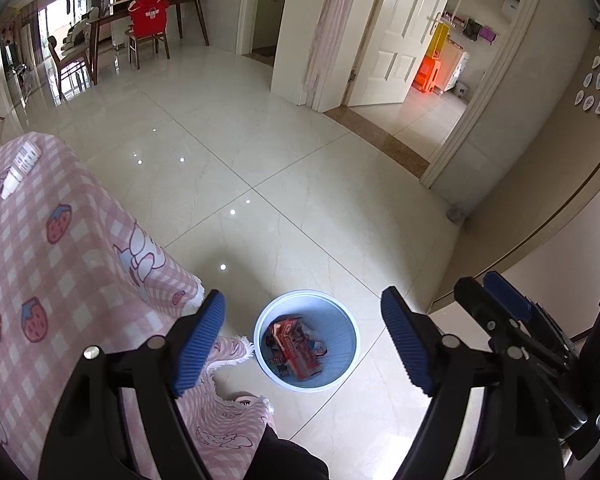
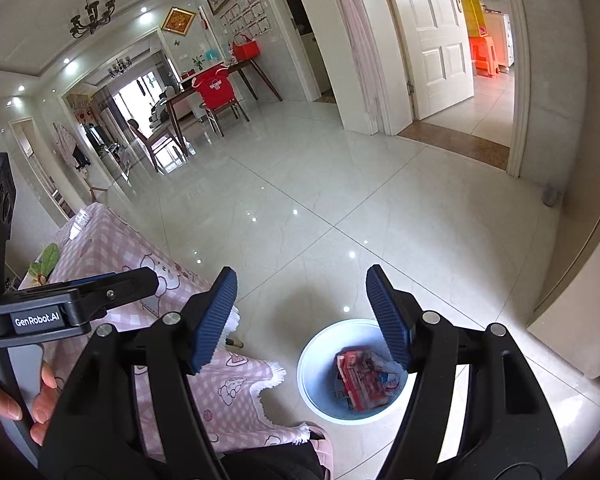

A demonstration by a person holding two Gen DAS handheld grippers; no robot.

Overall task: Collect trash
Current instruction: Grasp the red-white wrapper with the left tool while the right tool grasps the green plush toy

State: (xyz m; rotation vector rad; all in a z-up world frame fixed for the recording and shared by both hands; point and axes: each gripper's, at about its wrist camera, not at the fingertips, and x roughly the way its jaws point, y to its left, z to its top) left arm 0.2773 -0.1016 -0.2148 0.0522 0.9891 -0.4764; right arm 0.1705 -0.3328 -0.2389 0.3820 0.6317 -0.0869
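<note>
Between pickups, likely. Left gripper and right gripper both wide open, empty. Bin below the jaws, red wrapper inside. Next: swing left toward bottle on table.

Pink checked tablecloth, blue bin, red trash.

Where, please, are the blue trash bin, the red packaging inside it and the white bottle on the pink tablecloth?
blue trash bin (image 1: 342, 376): left wrist view, bare inner wall.
red packaging (image 2: 362, 380): right wrist view, middle of its printed face.
white bottle (image 1: 25, 160): left wrist view, its labelled body.
</note>
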